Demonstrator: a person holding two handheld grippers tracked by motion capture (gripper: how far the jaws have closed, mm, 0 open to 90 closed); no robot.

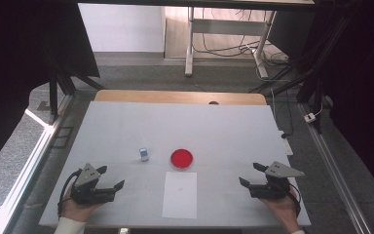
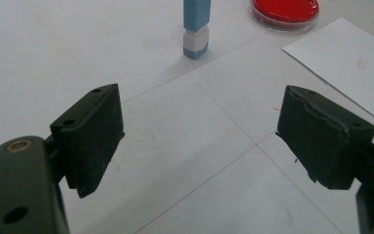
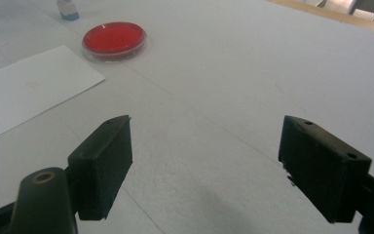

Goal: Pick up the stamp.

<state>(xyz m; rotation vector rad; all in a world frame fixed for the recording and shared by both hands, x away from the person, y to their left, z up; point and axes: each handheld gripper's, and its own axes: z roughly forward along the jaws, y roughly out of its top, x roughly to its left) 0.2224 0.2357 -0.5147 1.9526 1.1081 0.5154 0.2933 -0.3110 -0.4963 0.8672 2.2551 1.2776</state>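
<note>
Round red dish (image 1: 181, 158) nr flat white sheet (image 1: 180, 194).

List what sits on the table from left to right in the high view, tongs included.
left tongs → small blue-and-white container → red petri dish → right tongs. The white paper sheet overlaps the dish's span, so it is left out.

In my left gripper view the blue-and-white tube (image 2: 196, 29) runs off the top edge, so I can't see its upper end, and the red dish (image 2: 285, 12) is cut there too. The white sheet (image 2: 343, 66) leaves by the right edge. In my right gripper view only the tube's foot shows at the top edge, and the sheet is cropped at the left. From the high view any marking on the tube is too small to read.
</note>
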